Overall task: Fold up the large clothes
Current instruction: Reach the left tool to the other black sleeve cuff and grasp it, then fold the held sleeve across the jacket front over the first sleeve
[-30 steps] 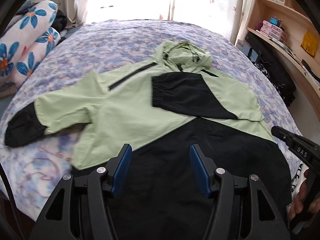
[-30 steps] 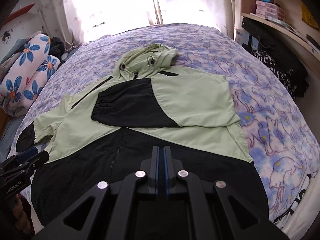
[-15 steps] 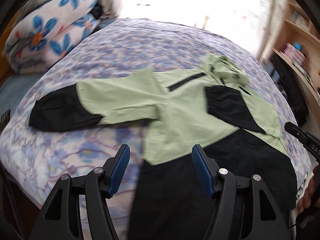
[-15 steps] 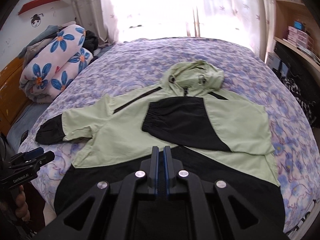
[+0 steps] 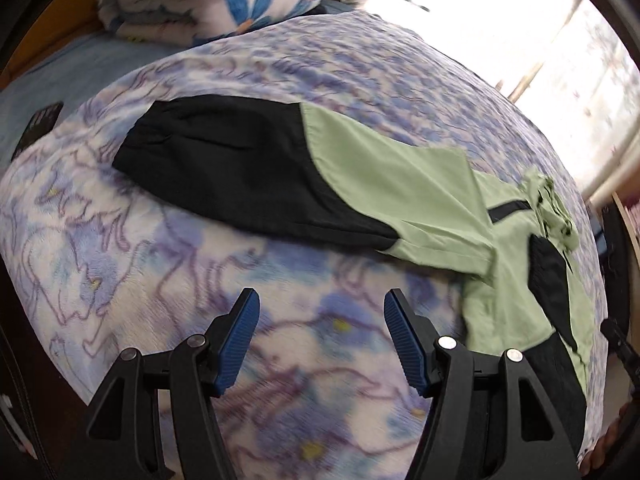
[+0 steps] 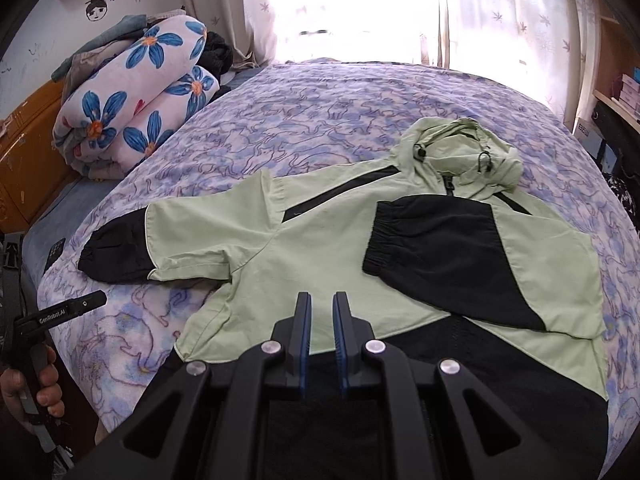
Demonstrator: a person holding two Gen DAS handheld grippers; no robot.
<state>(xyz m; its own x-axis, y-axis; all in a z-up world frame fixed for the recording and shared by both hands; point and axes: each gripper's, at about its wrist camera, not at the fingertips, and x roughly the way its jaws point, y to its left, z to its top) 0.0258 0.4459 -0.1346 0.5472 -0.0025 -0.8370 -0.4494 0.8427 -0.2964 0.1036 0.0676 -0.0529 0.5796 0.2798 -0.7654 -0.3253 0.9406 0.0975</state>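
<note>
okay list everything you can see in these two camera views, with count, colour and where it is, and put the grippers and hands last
jacket: one, pale green and black, flat on the bed, one sleeve folded across the chest, the other stretched out sideways
blanket: one, purple and blue print, covering the bed
rolled quilt: one, pink-white with blue flowers, far left by the wall
curtains: white, leaf print, at the window
shelves: wooden, right wall
left gripper: one, black with blue pads, open, above bare blanket near the stretched sleeve
right gripper: one, slightly open, over the jacket's hem
hand: one, holding the left gripper's handle
</note>
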